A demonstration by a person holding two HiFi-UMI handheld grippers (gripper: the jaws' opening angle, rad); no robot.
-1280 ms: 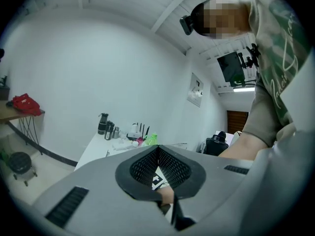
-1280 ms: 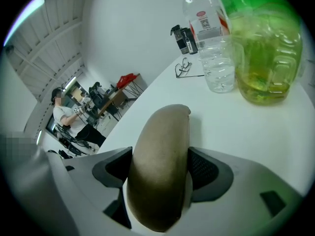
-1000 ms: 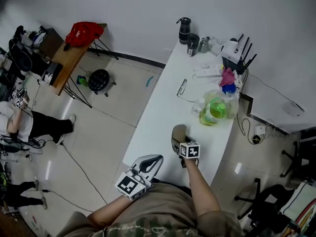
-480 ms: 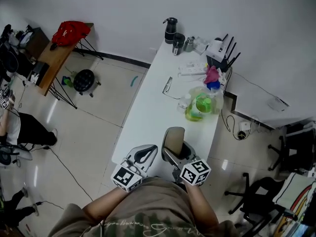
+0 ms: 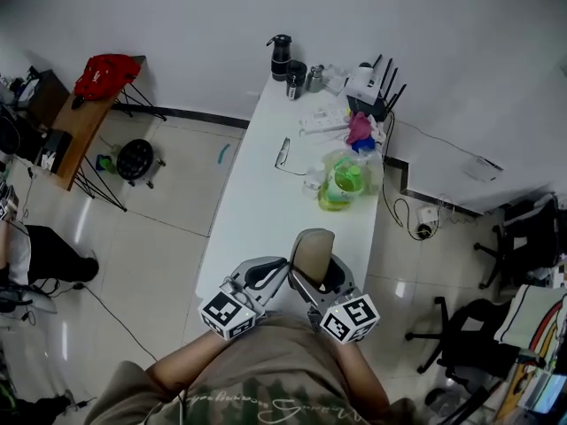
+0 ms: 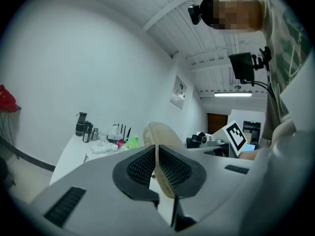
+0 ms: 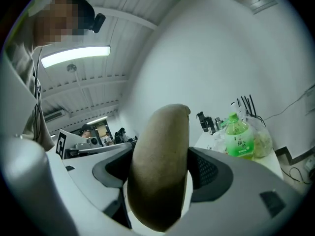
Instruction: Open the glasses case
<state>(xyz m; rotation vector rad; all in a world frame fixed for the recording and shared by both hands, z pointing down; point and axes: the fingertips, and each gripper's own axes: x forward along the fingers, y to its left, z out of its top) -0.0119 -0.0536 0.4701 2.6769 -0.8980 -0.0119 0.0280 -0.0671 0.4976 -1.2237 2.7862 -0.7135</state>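
Note:
The tan glasses case (image 5: 312, 251) stands upright, lifted off the near end of the white table (image 5: 257, 211). My right gripper (image 5: 321, 277) is shut on it; in the right gripper view both pads press the sides of the case (image 7: 165, 146), which fills the gap of that gripper (image 7: 160, 167). My left gripper (image 5: 280, 269) has come in from the left, jaws together, tips at the case's left edge. In the left gripper view the case (image 6: 160, 132) rises just behind the shut gripper (image 6: 156, 154), and a thin tan sliver shows between the pads. The case's lid is closed.
Further along the table lie a pair of glasses (image 5: 283, 153), a green bottle in a plastic bag (image 5: 339, 178), a power strip (image 5: 319, 124), a black flask (image 5: 280, 56) and a router (image 5: 368, 82). A wooden desk with a red bag (image 5: 106, 73) stands left, an office chair (image 5: 469, 343) right.
The right gripper has raised the case off the table and drawn it toward the person's body. The left gripper has moved right, up to the case's left edge.

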